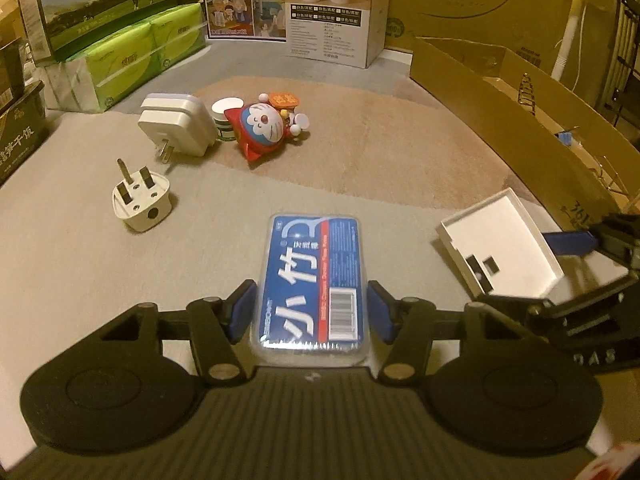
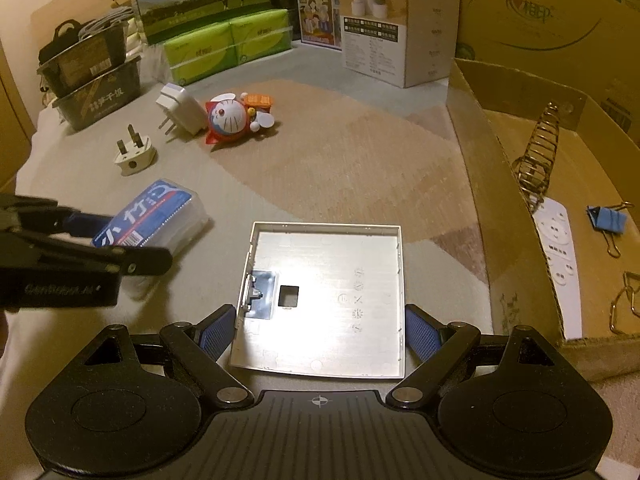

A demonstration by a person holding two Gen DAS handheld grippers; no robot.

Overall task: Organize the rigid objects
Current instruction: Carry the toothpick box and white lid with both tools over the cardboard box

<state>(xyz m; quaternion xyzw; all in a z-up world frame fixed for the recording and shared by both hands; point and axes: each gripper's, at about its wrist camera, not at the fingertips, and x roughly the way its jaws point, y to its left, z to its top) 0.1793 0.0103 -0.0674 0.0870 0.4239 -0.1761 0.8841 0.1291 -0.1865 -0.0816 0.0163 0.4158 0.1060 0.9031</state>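
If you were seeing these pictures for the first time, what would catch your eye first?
The blue-labelled clear plastic case lies between the left gripper jaws. The white square cover plate sits between the right gripper jaws. Further back, a red Doraemon figurine lies beside a white adapter.

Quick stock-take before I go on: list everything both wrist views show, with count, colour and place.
Clear box with blue label: 1, between left gripper's pads.
White square cover: 1, hollow side up, between right gripper's pads.
Three-pin plug: 1, white, left on mat.
Two-pin adapter: 1, white, beside figurine.
Cat figurine: 1, red and blue, lying down.
Small jar: 1, white-lidded, behind figurine.
Cardboard box: 1, brown, right; holds power strip, binder clip, wire spiral.
Left gripper: black, blue pads.
Right gripper: black, blue pads.
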